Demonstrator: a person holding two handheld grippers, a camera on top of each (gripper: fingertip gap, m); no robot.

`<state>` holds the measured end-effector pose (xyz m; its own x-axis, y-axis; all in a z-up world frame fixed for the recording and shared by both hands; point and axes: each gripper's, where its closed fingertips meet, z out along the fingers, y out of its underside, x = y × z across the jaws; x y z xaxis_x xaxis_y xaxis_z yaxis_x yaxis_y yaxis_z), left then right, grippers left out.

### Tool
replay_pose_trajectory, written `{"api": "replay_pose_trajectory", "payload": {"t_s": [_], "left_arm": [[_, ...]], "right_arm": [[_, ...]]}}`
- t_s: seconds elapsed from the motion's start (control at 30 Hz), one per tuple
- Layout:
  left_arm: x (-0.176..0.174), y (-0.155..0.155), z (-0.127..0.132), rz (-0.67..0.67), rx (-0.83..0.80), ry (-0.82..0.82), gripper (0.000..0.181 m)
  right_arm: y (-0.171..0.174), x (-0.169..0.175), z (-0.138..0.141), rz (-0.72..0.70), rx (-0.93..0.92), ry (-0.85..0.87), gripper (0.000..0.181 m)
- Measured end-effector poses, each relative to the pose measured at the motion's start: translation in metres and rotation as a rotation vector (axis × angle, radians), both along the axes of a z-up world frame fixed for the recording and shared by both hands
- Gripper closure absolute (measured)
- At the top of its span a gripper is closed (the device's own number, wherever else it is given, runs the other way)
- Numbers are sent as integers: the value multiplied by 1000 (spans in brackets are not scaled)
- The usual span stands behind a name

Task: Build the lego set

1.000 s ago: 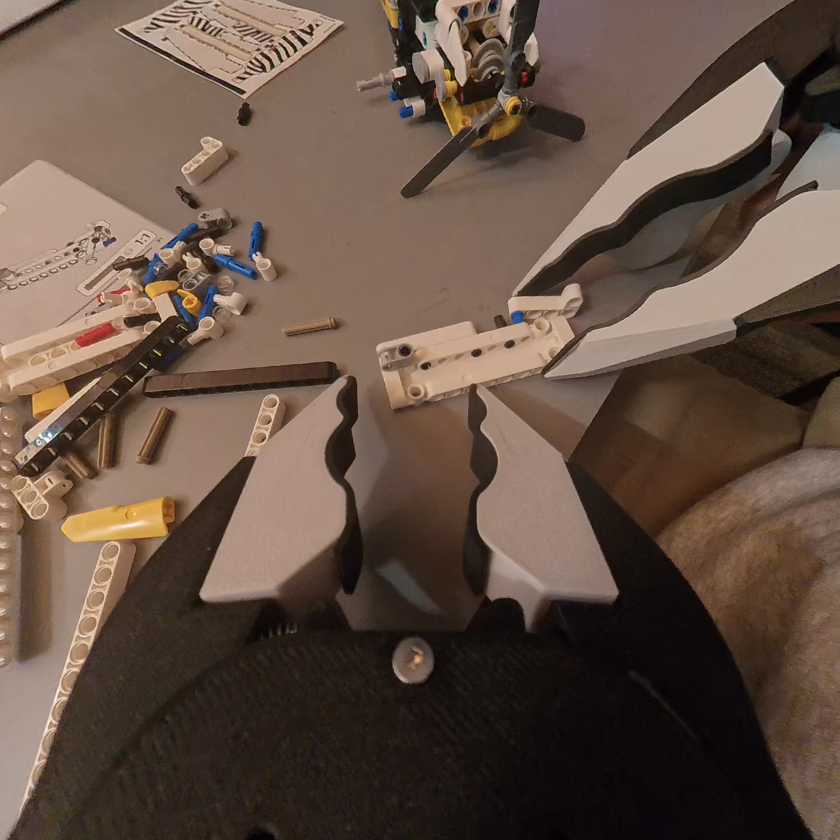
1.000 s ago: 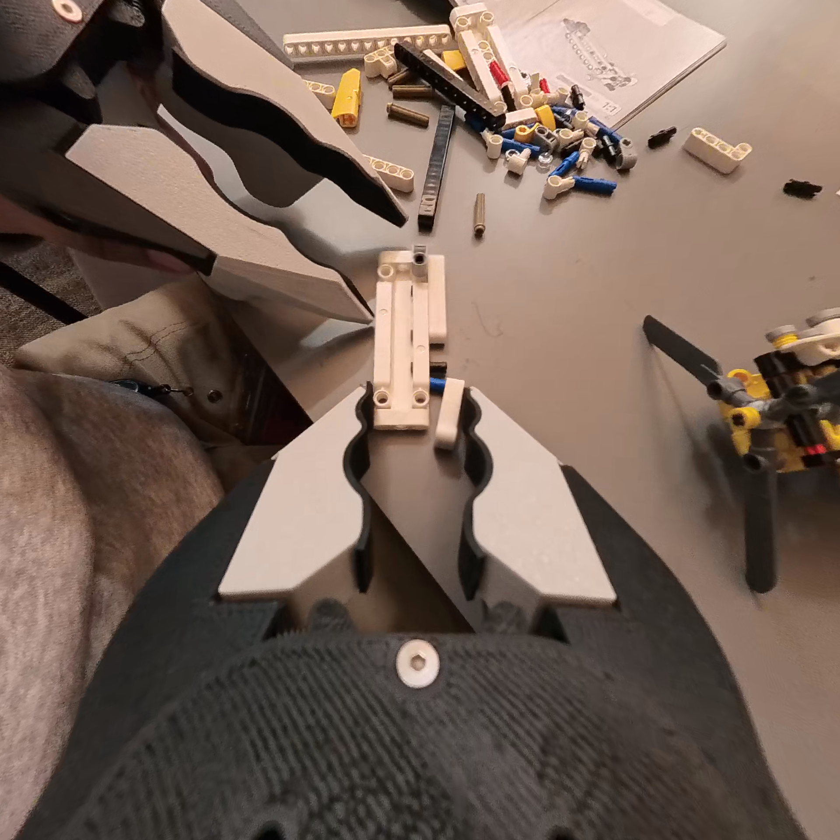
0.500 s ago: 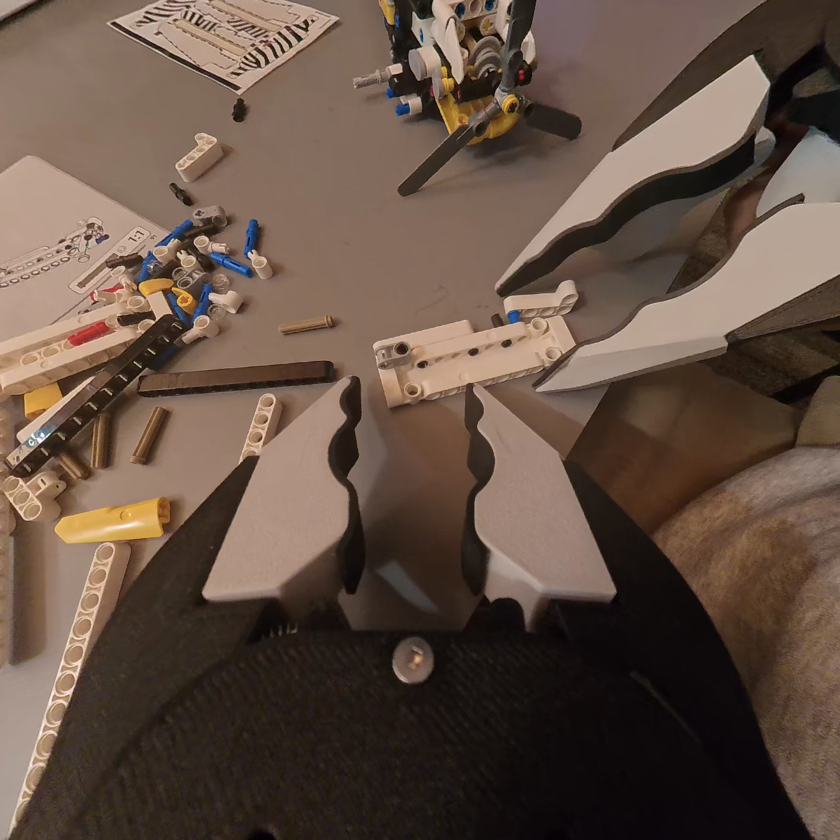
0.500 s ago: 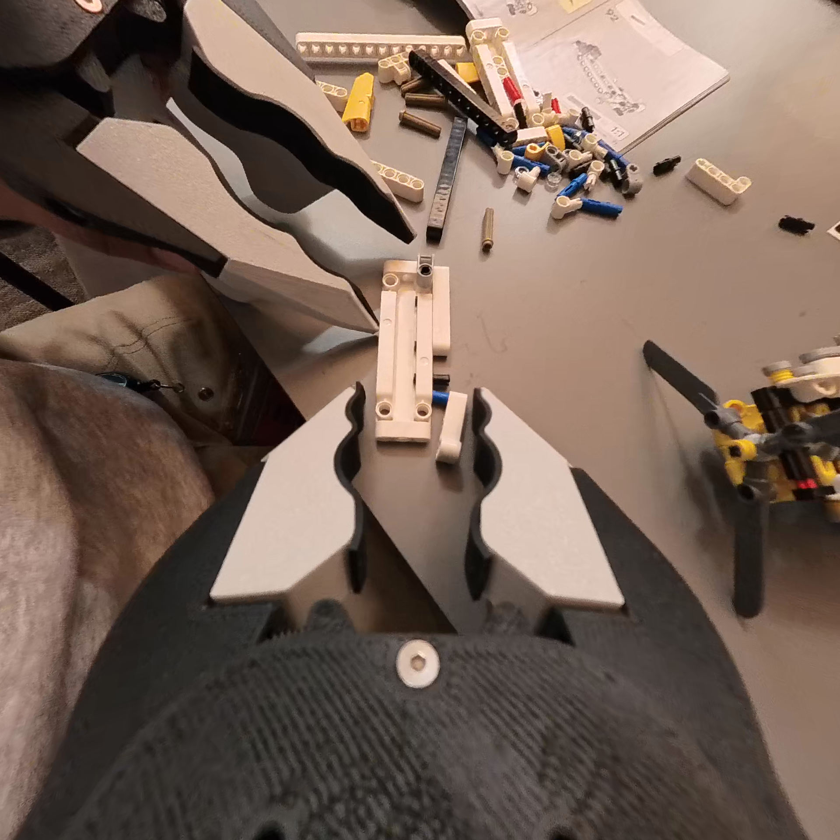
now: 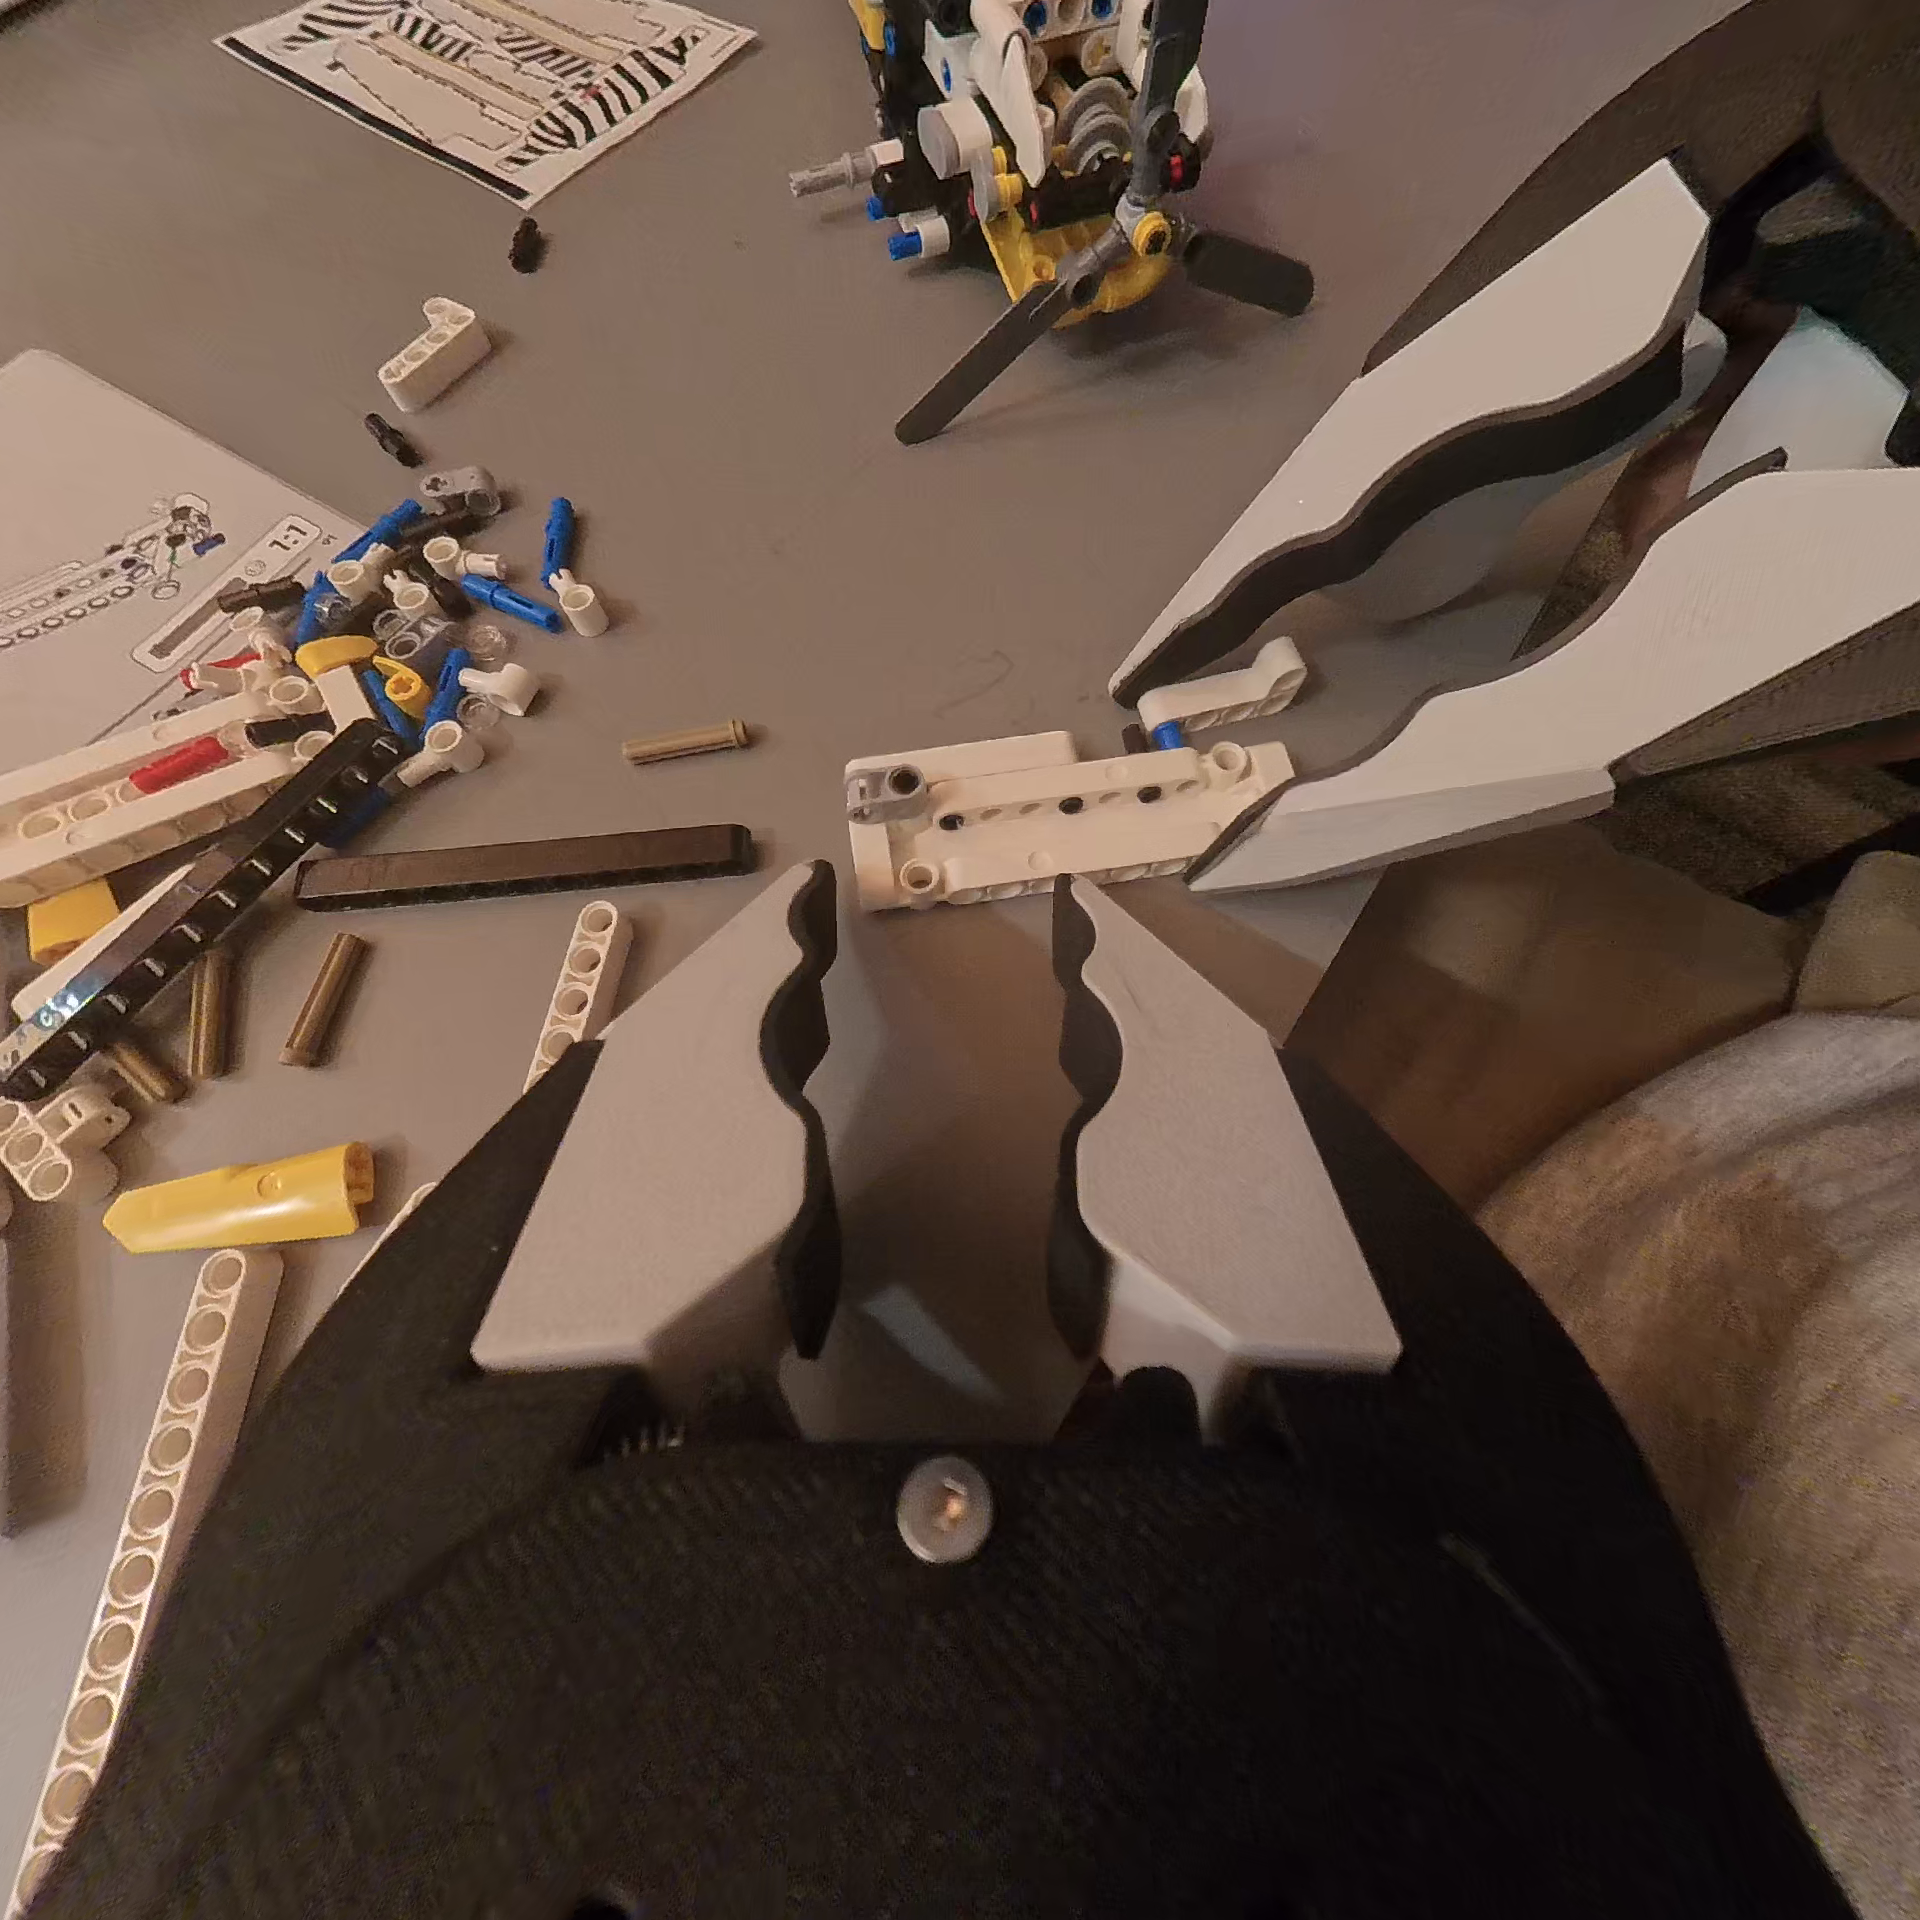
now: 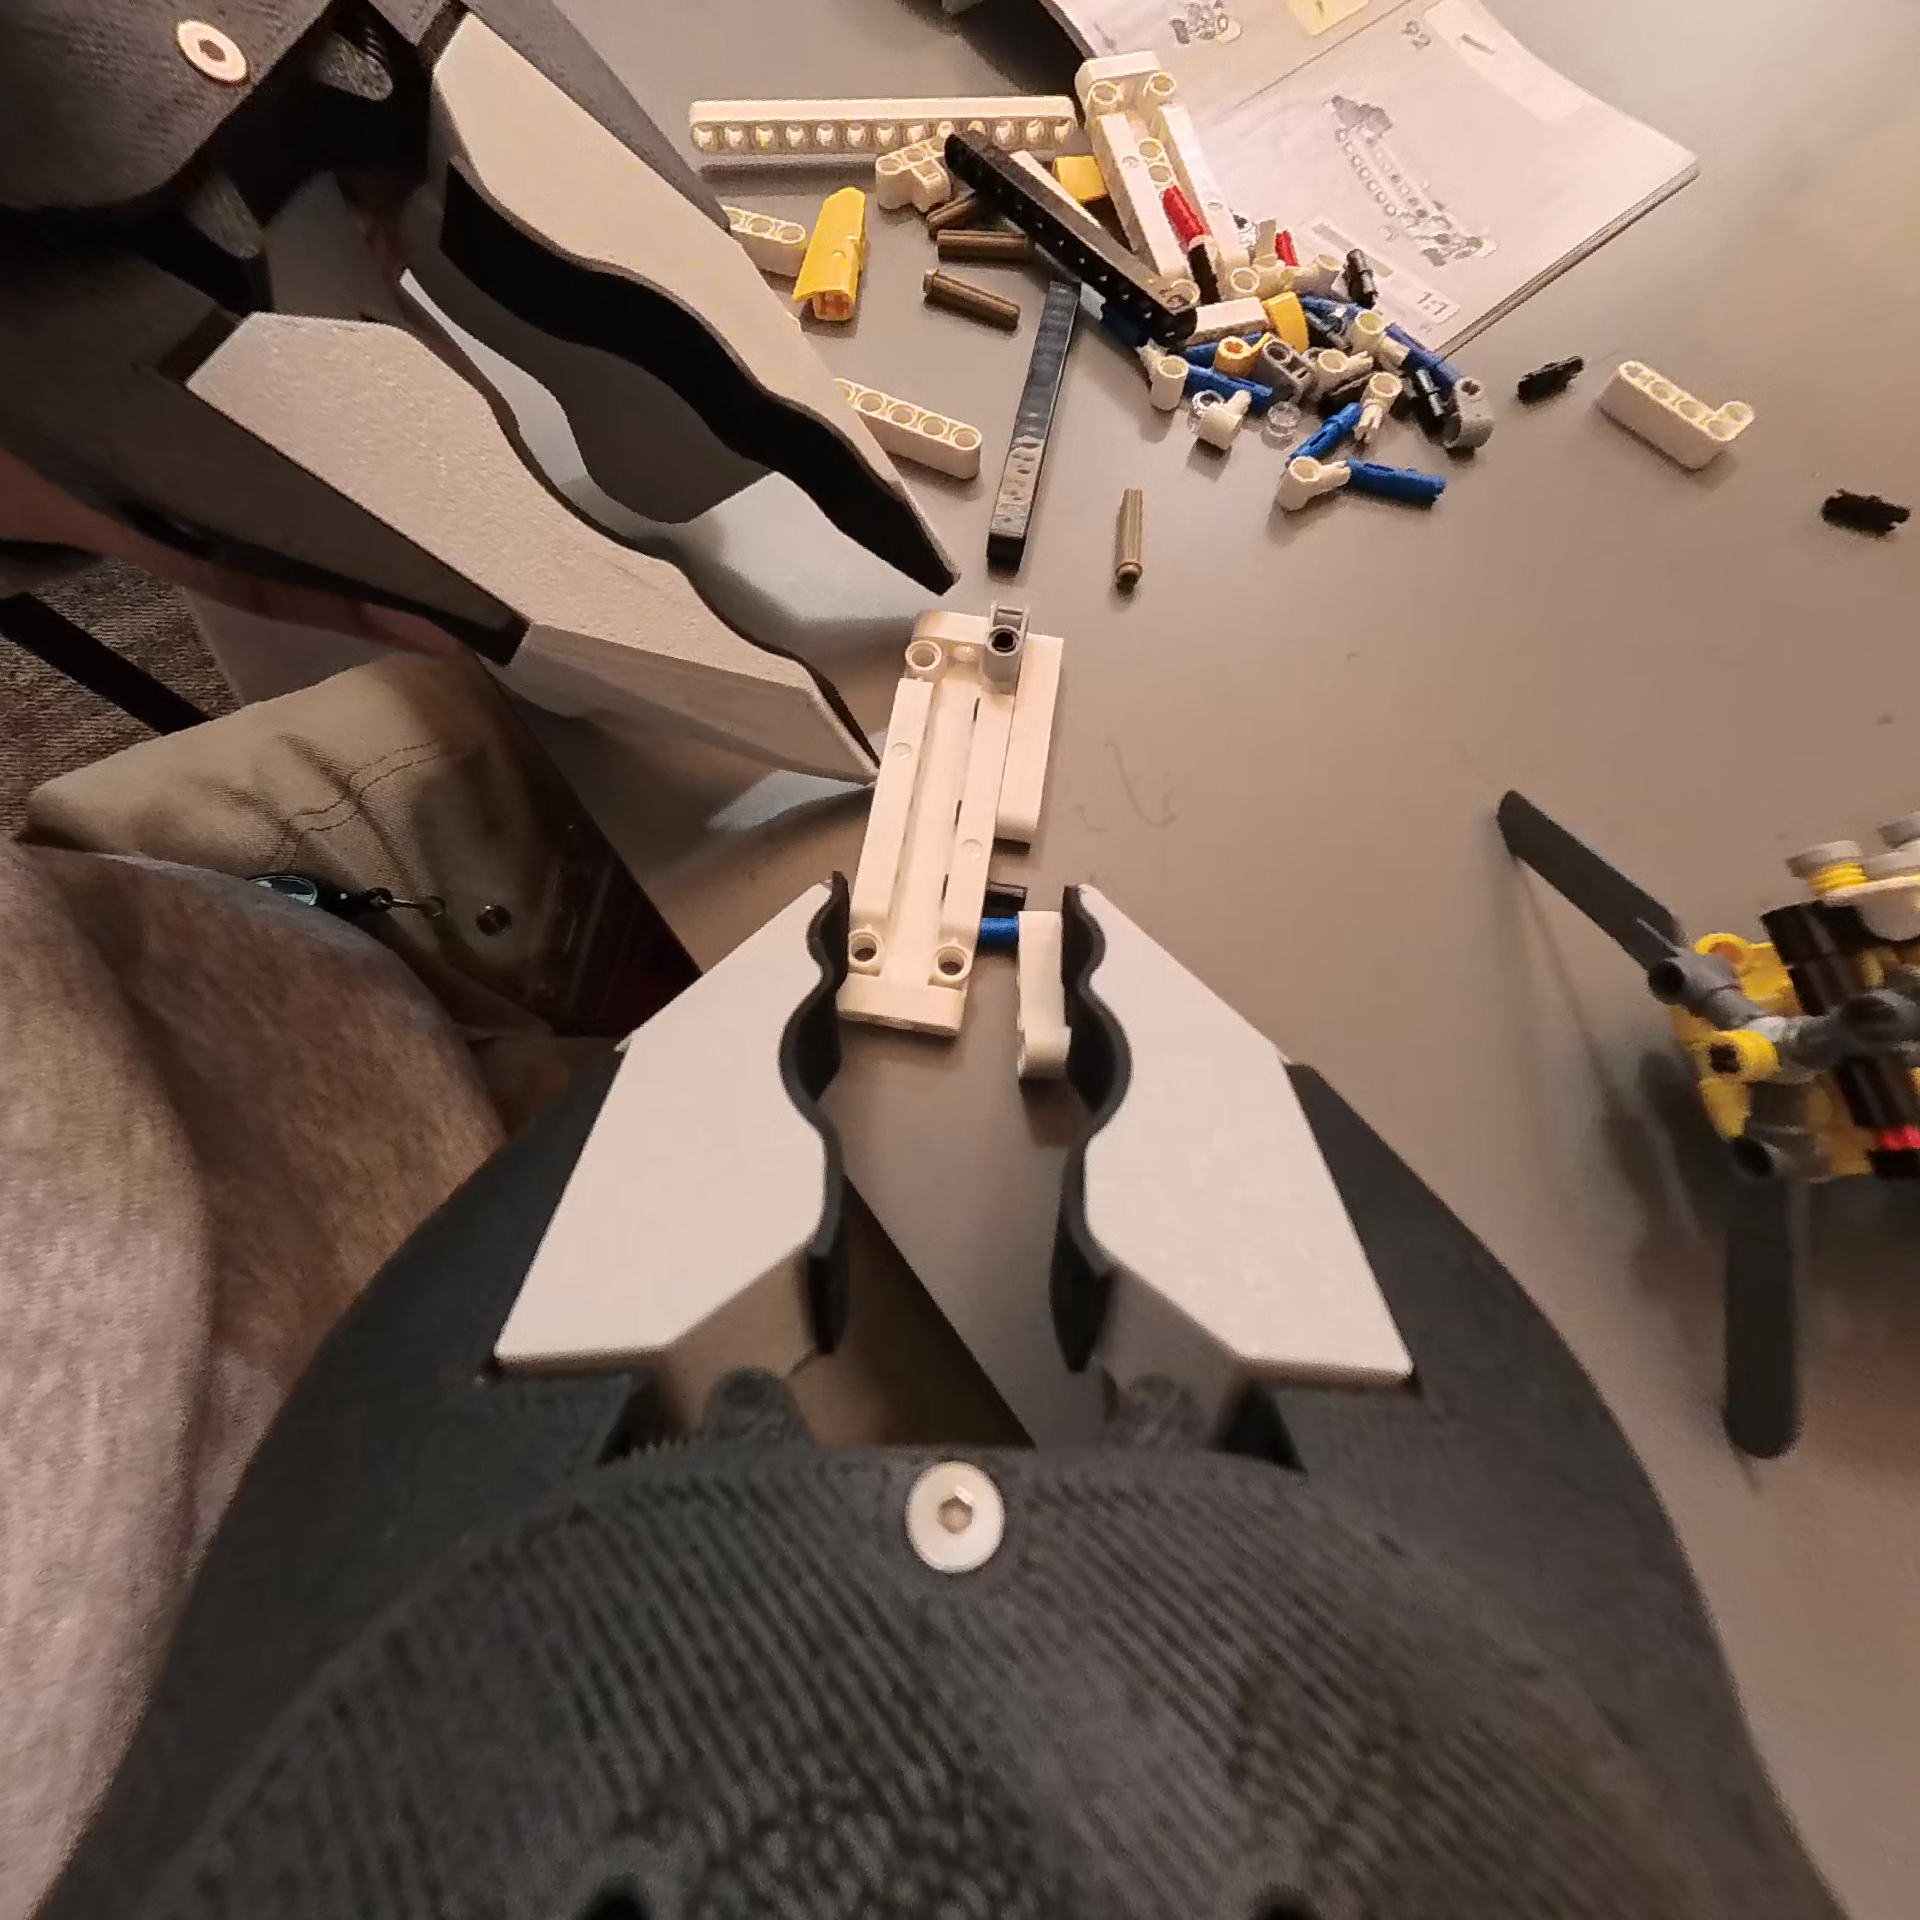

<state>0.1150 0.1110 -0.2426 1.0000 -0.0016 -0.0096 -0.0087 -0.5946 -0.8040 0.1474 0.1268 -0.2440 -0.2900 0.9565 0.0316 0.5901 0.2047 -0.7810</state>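
Two sub-builds exist: a yellow-and-black propeller model (image 5: 1049, 187) standing far off, and a white beam assembly (image 6: 951, 831) lying flat between the left gripper (image 5: 940, 899) and right gripper (image 6: 951, 904), both spread open and empty. Many loose pieces (image 5: 405, 634) beside the instruction booklet (image 6: 1455, 166) remain unused. Whether the small white liftarm (image 6: 1042, 997) sits fully on its blue pin is hard to tell.

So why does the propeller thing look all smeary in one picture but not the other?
In the right wrist view the yellow propeller model sits at the frame's edge, where the wide-angle lens stretches and softens it, possibly with some motion blur; in the left wrist view it lies nearer the top middle and looks sharper. Warm, dim light tints both views.
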Motion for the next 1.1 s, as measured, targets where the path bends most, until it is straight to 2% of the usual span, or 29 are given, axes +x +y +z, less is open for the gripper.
{"api": "replay_pose_trajectory", "payload": {"t_s": [0.47, 0.63, 0.67, 0.7, 0.8, 0.93, 1.1], "left_arm": [[1, 0, 0, -1, -4, -9, 144], [1, 0, -1, 3, -7, -18, 144], [1, 0, -1, 2, -9, -21, 145], [1, 0, -1, 2, -11, -24, 146], [-1, 0, -2, 17, -15, -32, 147], [-1, 0, -2, 18, -19, -38, 146], [-2, 0, -2, 23, -18, -38, 146]], "right_arm": [[1, 0, 1, -9, 37, 7, 143], [0, -1, 6, -9, -11, 13, 145], [-2, -1, 9, 0, -36, 25, 149], [-1, 0, 5, 3, -30, 8, 176], [11, 1, 1, -23, 102, 12, 175], [9, 4, 3, -14, 47, 11, 159], [20, 5, 15, -39, 55, 88, 156]]}}
